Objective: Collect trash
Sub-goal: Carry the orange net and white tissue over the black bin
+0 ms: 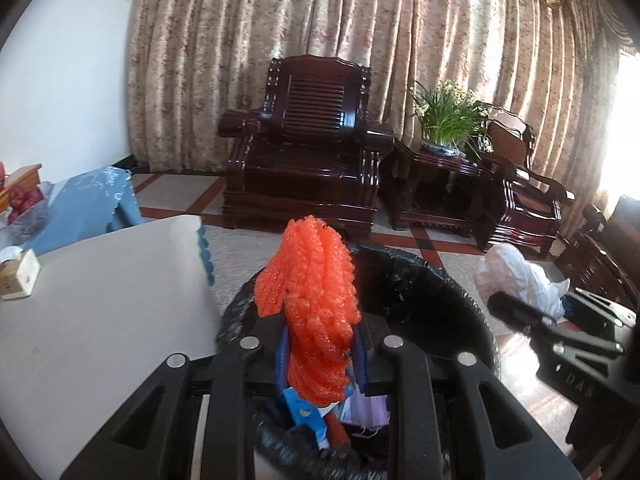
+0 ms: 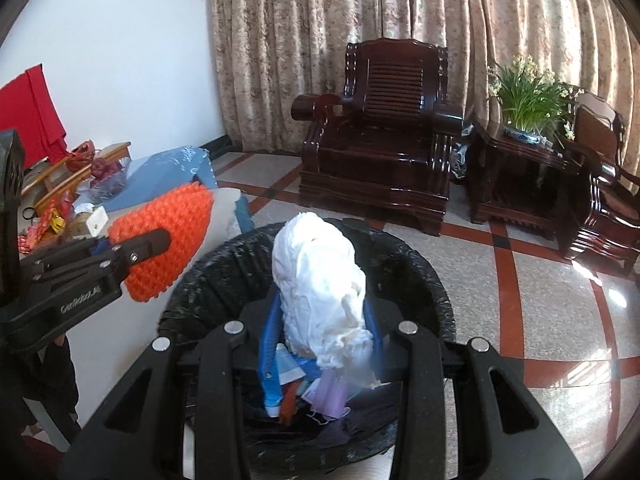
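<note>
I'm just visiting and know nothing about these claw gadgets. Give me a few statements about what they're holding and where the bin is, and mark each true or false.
1. The left claw is clamped on an orange foam net. True.
2. The right claw is empty. False: it grips a white crumpled wad.
3. Both claws are over the black-lined trash bin. True.
4. The bin is empty. False: a purple mask and blue scraps lie inside.
5. The orange net already lies in the bin. False: it is held above the bin, clamped in the left claw.
</note>
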### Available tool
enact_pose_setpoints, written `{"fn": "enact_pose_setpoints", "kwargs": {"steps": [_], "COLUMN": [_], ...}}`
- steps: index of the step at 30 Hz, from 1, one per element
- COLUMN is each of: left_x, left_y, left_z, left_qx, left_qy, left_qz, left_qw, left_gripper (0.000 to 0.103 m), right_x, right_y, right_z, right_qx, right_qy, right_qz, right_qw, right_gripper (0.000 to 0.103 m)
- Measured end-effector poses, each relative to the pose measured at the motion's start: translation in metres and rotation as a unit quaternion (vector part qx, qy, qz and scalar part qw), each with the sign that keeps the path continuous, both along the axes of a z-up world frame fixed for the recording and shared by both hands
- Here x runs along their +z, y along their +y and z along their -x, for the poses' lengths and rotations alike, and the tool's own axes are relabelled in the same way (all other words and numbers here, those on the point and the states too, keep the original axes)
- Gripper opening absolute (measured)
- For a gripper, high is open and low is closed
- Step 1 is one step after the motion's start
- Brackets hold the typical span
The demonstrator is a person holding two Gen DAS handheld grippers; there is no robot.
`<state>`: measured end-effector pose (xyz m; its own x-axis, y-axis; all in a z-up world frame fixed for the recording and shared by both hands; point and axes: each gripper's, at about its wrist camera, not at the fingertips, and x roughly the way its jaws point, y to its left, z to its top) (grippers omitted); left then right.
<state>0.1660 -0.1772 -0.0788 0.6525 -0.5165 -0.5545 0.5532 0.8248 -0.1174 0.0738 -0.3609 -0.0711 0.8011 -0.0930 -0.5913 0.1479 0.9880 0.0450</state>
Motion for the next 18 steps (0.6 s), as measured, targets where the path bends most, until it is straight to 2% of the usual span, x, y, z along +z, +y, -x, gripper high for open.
{"fn": "enact_pose_setpoints", "kwargs": {"steps": [4,18], "left_x": [-0.009,-0.037], "left_y": [-0.016,-0.049], "left_z": [-0.011,-0.032], "left_qx": [-0.007,-0.022], "left_qy": [0.010,0.026], "left_qz": [0.003,-0.030], "left_qw": [0.9999,0.9990], "left_gripper": [0.025,0.025], "right_x": [-0.008,-0.032], "right_y": [-0.013,-0.031], "right_z": [-0.007,-0.028], "right_qx": [-0.006,-0.014], "right_qy": [0.007,0.026], "right_qz": [-0.008,-0.020], "right_qw": [1.000,0.999], "right_gripper": [0.035,0.036]}}
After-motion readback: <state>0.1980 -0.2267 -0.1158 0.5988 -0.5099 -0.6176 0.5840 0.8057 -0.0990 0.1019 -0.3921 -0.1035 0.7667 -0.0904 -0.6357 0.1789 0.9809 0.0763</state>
